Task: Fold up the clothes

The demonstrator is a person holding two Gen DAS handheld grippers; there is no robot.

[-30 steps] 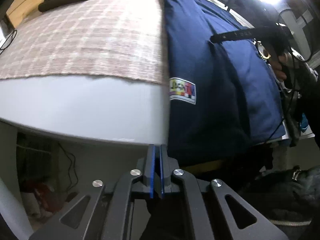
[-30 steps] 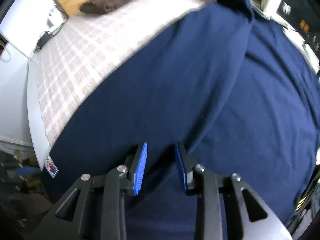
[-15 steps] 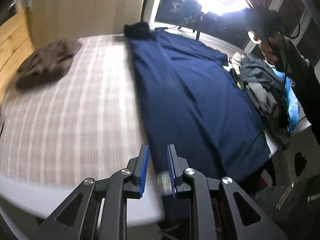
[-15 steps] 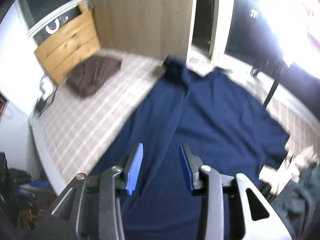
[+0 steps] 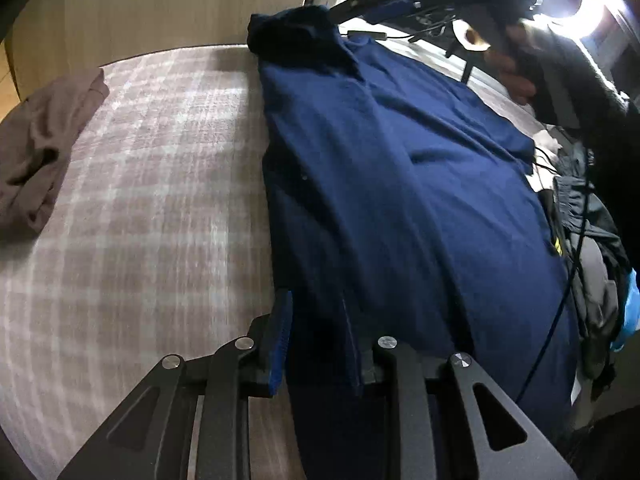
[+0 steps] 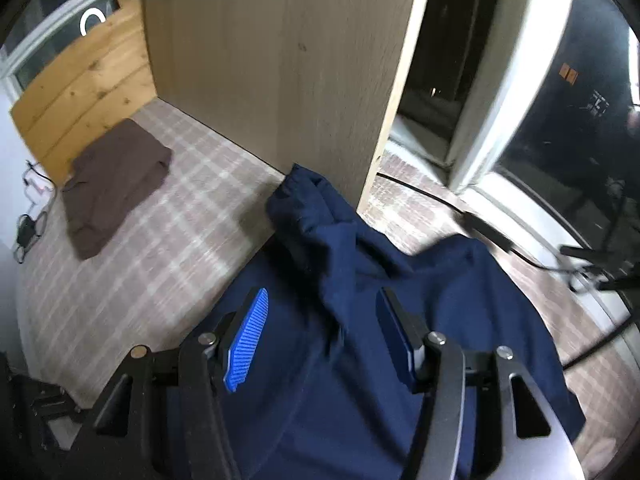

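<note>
Both tools advanced, navy shirt [image 5: 400, 184] hem cropped

A: Any lettering, label or number you can read here?

B: None. A yellow mark on the dark clothes pile [image 5: 558, 246] is too small, and an orange tag on the dark window [image 6: 568, 74] is blurred.

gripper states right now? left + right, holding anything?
Left gripper: open, jaws apart over the navy garment, gripping nothing.
Right gripper: jaws opening wide above the same garment, nothing held.
</note>
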